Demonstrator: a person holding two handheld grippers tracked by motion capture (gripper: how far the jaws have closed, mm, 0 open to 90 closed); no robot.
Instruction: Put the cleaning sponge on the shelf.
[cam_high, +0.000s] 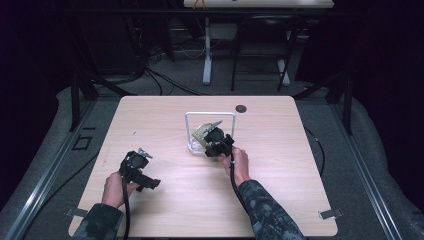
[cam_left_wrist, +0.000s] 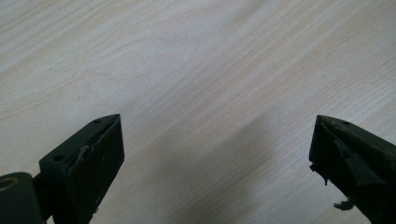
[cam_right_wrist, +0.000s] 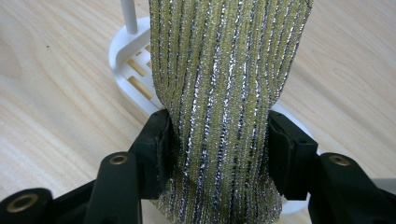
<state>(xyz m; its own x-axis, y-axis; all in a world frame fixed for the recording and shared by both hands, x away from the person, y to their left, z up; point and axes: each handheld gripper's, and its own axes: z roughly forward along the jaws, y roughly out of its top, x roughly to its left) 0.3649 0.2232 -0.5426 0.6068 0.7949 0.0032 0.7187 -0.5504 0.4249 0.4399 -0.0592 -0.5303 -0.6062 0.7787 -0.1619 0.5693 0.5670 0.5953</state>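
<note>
On the left of the wooden table (cam_high: 165, 200) the left gripper (cam_high: 141, 167) rests low over bare wood in the person's hand, and in the left gripper view its jaws stand wide apart with nothing but wood grain between them. Toward the middle sits a white rack (cam_high: 191, 131), a slotted base with a thin bar arched over it, and just at its near side the right gripper (cam_high: 218, 140) holds a scouring sponge (cam_right_wrist: 224, 93), yellow-green with glittering metallic stripes, above the rack's base. The right gripper view shows the jaws pressed against the sponge's two sides, pinching it in slightly where the pads meet it. The sponge looks light and soft, likely to squash and bend rather than slip, since its knitted cover seems rough; a hold across the middle of its narrow sides, as now, should keep it steady, while a grip near a corner would probably let it droop. From above, the sponge (cam_high: 202, 132) is a small tilted patch half hidden by the gripper; the close view gives its texture and the slotted base (cam_right_wrist: 133, 70) behind it.
</note>
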